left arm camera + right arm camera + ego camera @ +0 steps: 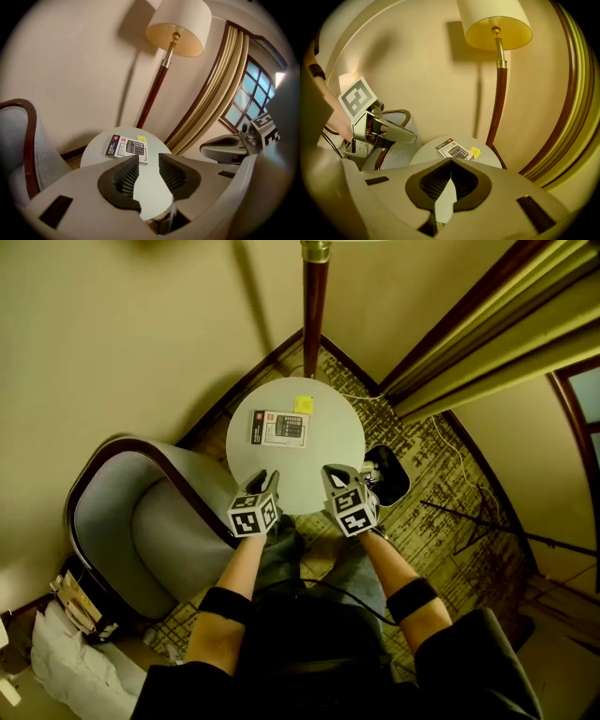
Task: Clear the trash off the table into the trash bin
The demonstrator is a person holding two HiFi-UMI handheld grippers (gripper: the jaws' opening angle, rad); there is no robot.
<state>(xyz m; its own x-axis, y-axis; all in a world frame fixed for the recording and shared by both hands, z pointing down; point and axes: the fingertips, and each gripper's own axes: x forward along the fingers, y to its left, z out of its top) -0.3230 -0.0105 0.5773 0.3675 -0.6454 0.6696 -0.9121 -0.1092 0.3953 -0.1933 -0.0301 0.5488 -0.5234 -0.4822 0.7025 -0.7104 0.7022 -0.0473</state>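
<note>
One grey armchair (141, 521) with a dark wood frame stands at the left, just beside the round white table (328, 465). Pale bags (66, 667) lie behind it in the lower corner, too dim to identify.

The left gripper (265, 480) hovers over the table's near edge. In its own view the left gripper (149, 158) has its jaws partly apart, with only bare tabletop showing in the gap and nothing held.

Farther back on the table lies the calculator box (279, 428), flat, face up. Its long axis runs across the head view from left to right, only slightly skewed. Its print is too small to read. A small yellow note (304, 404) lies just beyond the box's right end, touching or nearly touching it; which one I cannot tell. Both also show ahead of the jaws in the left gripper view, box (125, 147) and note (141, 138), and in the right gripper view, box (453, 150) and note (474, 152).

Behind the table rises the floor lamp (314, 306), its shade cut off at the top of the head view.

The right gripper (339, 474) hovers over the table's near right edge. Its own view shows the right gripper (451, 162) with its jaw tips meeting and nothing between them.

Right of it, on the patterned carpet and close against the table, stands a black trash bin (394, 479). The gripper partly covers it and its inside is dark. Curtains (487, 324) hang at the far right.
</note>
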